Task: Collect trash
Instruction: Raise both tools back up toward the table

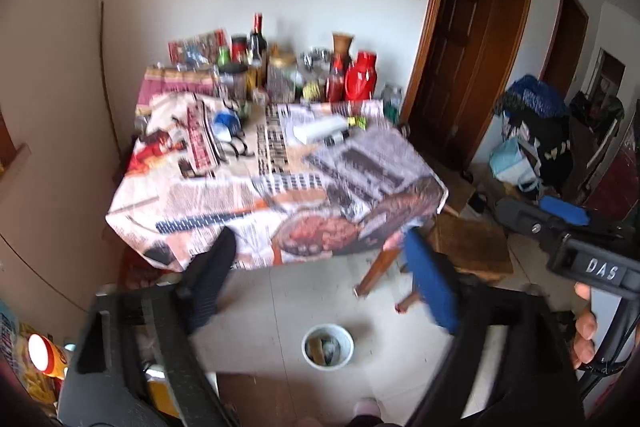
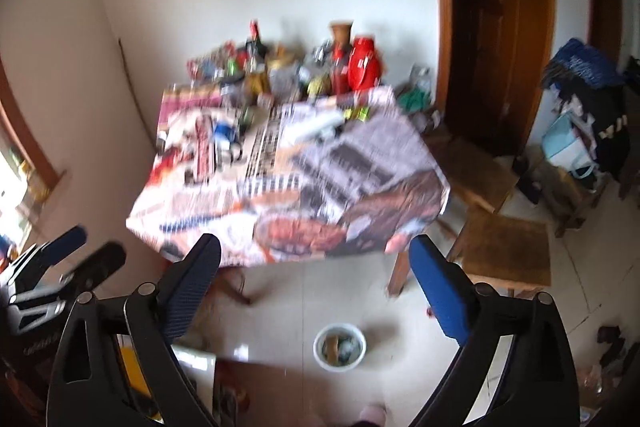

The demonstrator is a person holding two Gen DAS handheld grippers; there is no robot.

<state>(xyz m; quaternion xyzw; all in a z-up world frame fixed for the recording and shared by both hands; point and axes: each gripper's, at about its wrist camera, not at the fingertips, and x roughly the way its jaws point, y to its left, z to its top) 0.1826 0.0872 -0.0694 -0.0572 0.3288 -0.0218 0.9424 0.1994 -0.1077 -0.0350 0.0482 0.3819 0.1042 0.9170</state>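
Both grippers hang high above the floor with their jaws spread wide and nothing between them. From the left wrist view, the left gripper point(image 1: 324, 279) frames a white bin point(image 1: 328, 346) standing on the pale tiled floor point(image 1: 280, 307); some scraps lie inside the bin, too blurred to name. The right gripper point(image 1: 540, 215) shows beyond the bin to its right, held by a hand point(image 1: 584, 331). From the right wrist view, the right gripper point(image 2: 316, 283) also frames the bin point(image 2: 339, 347), and the left gripper point(image 2: 80, 251) appears far left of the bin. Behind the bin stands the tabletop point(image 1: 248, 183), covered with printed newspaper. More things lie near its middle, among them a white tube-like item point(image 1: 320, 129) and a blue-and-white object point(image 1: 226, 125). Bottles and jars crowd its far edge, with a red jug point(image 1: 361, 75) at the right end. A wooden stool point(image 2: 504, 251) sits to the right of the bin.
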